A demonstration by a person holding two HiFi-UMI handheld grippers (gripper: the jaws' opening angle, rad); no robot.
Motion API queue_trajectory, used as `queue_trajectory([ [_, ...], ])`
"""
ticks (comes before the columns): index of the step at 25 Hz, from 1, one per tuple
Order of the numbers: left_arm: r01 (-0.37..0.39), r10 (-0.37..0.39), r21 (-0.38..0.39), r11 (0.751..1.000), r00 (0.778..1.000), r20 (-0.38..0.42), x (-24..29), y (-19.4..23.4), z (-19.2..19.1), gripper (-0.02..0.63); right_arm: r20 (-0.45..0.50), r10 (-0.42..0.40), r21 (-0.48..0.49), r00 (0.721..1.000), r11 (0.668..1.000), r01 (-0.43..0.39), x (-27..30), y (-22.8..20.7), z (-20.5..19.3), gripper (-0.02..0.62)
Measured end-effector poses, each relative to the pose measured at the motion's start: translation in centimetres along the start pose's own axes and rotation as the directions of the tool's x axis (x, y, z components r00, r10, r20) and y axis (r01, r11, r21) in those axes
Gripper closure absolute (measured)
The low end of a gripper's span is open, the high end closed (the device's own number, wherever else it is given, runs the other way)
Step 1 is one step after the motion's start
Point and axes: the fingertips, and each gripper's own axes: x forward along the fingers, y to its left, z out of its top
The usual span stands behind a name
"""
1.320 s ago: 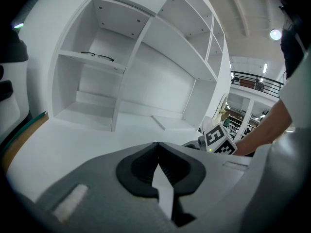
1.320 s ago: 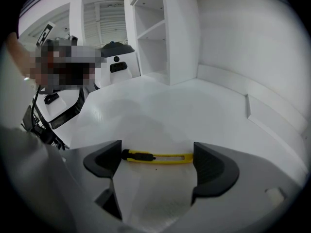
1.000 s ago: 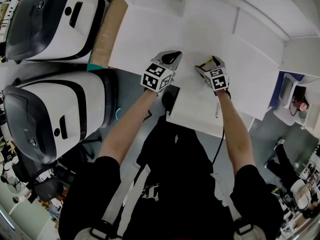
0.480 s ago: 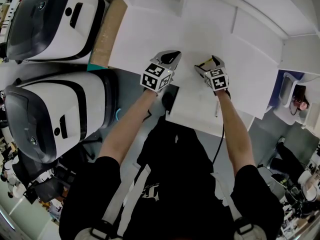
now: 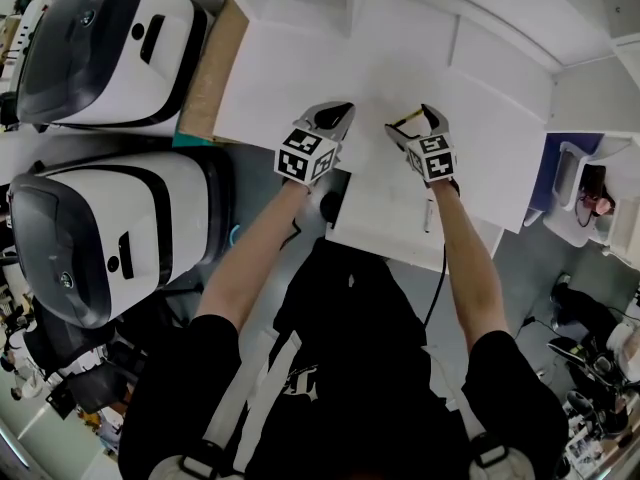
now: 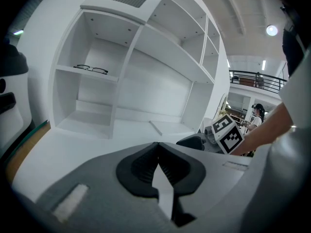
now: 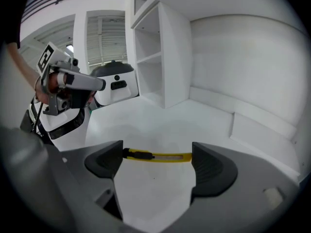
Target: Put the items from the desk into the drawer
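One shelf compartment (image 6: 97,47) holds glasses (image 6: 91,70). My right gripper (image 7: 154,166) has its jaws wide apart, and the yellow knife (image 7: 158,156) lies on the desk (image 5: 300,68) across the gap at their tips. Both its ends run behind the pads, so I cannot tell whether they touch. My left gripper (image 6: 157,152) is closed on nothing, near the right one.

My head view has swung a touch: the desk (image 5: 290,58), left gripper (image 5: 338,115) and right gripper (image 5: 413,125) all sit slightly further left in it than a second ago. Off the desk's right edge, the person (image 5: 585,313) has shifted.
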Motion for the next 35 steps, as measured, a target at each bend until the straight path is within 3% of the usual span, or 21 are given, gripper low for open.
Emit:
queue_trajectory([
  [16, -0.016, 0.008, 0.084, 0.996, 0.996, 0.091, -2.7, -7.0, 5.4, 0.601, 0.232, -0.09, -0.005, 0.969, 0.996, 0.094, -13.0, -1.3, 6.3, 0.153],
  [35, -0.013, -0.016, 0.16, 0.987, 0.984, 0.178, -4.5, -18.7, 9.0, 0.601, 0.398, -0.175, 0.015, 0.901, 0.983, 0.185, -28.5, -2.7, 6.6, 0.153],
])
